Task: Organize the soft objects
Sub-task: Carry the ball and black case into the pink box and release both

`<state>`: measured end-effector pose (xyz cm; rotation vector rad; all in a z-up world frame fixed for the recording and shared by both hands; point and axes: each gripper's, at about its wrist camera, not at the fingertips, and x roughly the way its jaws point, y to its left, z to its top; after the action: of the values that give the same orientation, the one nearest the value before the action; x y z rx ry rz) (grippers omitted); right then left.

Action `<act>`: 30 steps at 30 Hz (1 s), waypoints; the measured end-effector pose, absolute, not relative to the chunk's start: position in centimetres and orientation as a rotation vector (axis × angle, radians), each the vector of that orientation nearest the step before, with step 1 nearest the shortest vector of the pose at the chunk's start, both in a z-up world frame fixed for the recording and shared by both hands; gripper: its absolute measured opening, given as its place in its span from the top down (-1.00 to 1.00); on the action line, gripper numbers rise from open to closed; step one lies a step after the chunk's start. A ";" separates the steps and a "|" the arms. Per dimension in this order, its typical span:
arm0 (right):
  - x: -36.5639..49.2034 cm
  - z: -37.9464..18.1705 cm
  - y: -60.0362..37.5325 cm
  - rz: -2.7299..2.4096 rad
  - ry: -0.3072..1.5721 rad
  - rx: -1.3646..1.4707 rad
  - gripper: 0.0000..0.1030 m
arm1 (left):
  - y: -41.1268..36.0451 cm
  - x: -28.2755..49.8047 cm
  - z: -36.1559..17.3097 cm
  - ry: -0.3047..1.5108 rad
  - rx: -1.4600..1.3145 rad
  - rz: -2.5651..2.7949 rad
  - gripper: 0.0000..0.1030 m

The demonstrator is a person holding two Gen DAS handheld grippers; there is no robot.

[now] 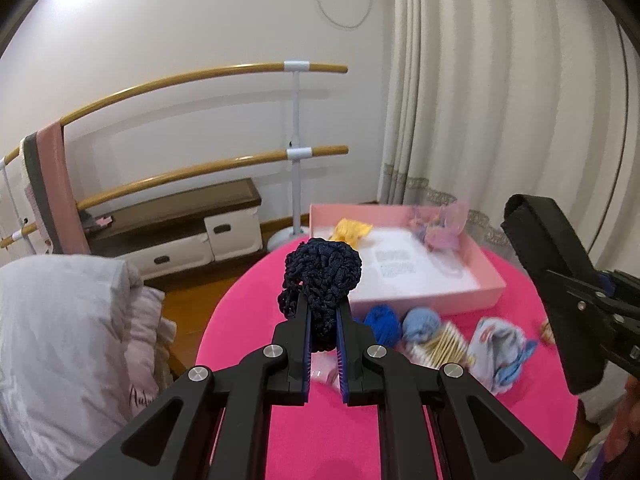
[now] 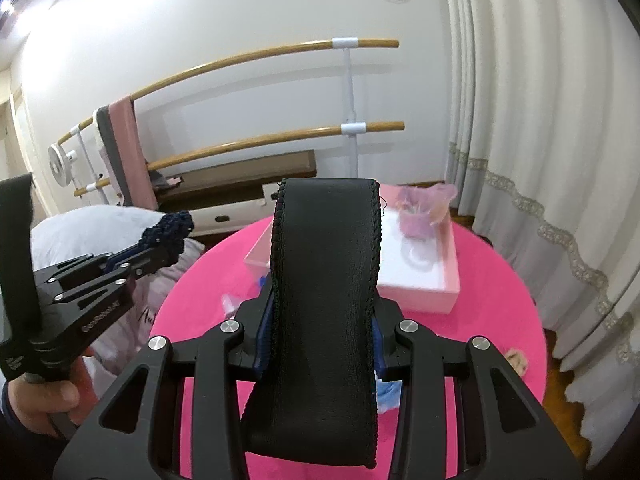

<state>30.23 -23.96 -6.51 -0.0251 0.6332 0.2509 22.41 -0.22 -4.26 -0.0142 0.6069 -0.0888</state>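
Left wrist view. Left gripper (image 1: 323,320): jaws clamped on a navy crocheted scrunchie (image 1: 322,276), held clear above the table. Round pink table (image 1: 248,320) below. Pink shallow box (image 1: 472,280) at the far side, white inside, holding a yellow soft item (image 1: 349,231) at its back left and a lilac gauzy item (image 1: 440,226) at its back right. Loose on the table in front of the box: royal-blue yarn ball (image 1: 384,322), light-blue yarn ball (image 1: 420,323), bundle of cotton swabs (image 1: 442,346), pale printed cloth (image 1: 500,348). Right gripper's black load shows at the right edge. Pale bedding (image 1: 64,344) at left; wooden barre rails (image 1: 224,72) along the wall; curtain (image 1: 500,92) at right.

Right wrist view. Right gripper (image 2: 324,316): jaws closed on a wide black leather-like stitched band (image 2: 326,288), standing upright between the fingers and hiding most of the table. Box and lilac item visible behind it. Left gripper at left, gripped by a hand (image 2: 38,404), scrunchie in its tips.
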 end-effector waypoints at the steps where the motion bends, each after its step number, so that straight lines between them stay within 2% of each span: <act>1: 30.7 -6.3 -24.3 0.246 0.630 -0.022 0.31 | -0.4 22.7 -3.7 0.598 -0.013 -0.097 0.86; 15: 39.0 -3.8 -27.3 0.224 0.638 0.014 0.31 | -2.9 32.1 -1.4 0.590 -0.007 -0.138 0.85; 30: 48.8 -6.5 -27.7 0.245 0.764 0.065 0.31 | -5.0 47.4 -3.0 0.700 -0.052 -0.168 0.85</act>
<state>48.77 -27.65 -6.48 0.0649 0.7644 0.2451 47.41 -4.97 -3.04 -0.0515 0.6995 -0.1680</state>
